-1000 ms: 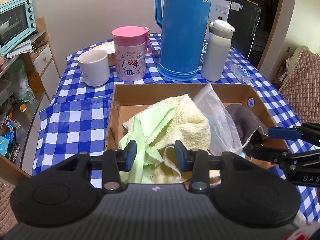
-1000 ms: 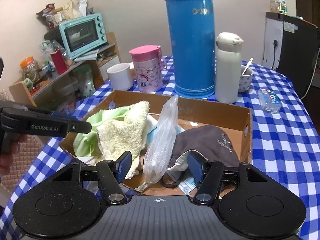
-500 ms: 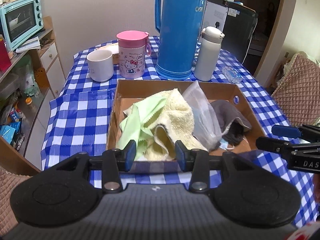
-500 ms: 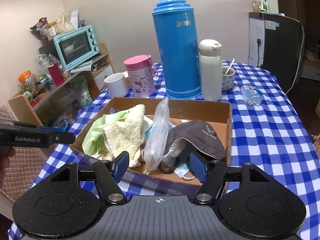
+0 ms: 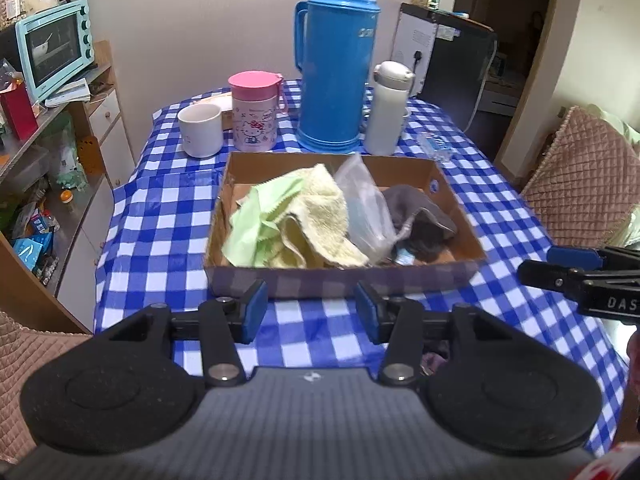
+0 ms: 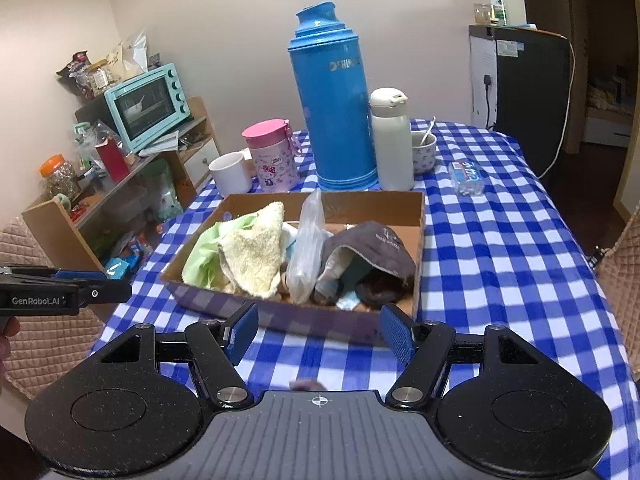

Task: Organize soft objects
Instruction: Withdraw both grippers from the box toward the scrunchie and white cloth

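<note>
**Both tools empty, short of the box of soft things**

Left tool (image 5: pixel 311 311): jaws apart, just been opening wider, nothing between the pads; only checked table (image 5: pixel 152 216) shows in the gap. Cardboard box (image 5: pixel 344 278) sits at 12 o'clock of it, clear of the fingertips.

In the box, left to right: green cloth (image 5: pixel 256 220), yellow towel (image 5: pixel 320 216), clear plastic bag (image 5: pixel 366 208), grey cap (image 5: pixel 420 216). Something pale blue lies under the cap, possibly a face mask; view too cluttered to tell.

Beyond the box at 12 o'clock: white mug (image 5: pixel 200 130), pink cup (image 5: pixel 255 117), blue thermos (image 5: pixel 336 64), white flask (image 5: pixel 387 108).

Right tool (image 6: pixel 320 334): jaws wide, holding nothing, near edge of box at its 12 o'clock.
</note>
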A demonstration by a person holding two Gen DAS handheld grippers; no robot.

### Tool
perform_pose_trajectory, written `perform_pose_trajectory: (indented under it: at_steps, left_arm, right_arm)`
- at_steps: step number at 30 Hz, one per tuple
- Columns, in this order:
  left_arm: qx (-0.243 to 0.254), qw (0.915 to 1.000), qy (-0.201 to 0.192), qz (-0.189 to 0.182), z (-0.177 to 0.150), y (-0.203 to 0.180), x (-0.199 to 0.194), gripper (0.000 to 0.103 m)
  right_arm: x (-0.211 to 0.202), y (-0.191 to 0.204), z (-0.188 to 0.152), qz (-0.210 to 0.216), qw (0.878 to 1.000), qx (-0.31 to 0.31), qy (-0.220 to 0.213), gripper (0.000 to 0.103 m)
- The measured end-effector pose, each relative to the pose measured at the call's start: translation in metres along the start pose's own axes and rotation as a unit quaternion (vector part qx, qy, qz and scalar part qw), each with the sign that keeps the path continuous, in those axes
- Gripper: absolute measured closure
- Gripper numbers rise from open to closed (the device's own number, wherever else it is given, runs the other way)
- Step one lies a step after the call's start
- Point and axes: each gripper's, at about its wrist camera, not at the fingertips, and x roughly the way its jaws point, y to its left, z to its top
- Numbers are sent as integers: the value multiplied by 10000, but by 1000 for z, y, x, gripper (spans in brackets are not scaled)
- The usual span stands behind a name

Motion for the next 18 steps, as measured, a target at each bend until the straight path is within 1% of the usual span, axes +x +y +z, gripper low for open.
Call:
perform_pose_trajectory:
  at_steps: [11, 18]
  left_arm:
    - [143, 9999, 36, -81, -30, -33, -41, 55]
    - [176, 9996, 138, -174, -48, -50, -55, 55]
  right_arm:
    - [-44, 10, -28, 118, 9998, 76, 138, 35]
    - [-63, 13, -44, 197, 9995, 135, 208, 35]
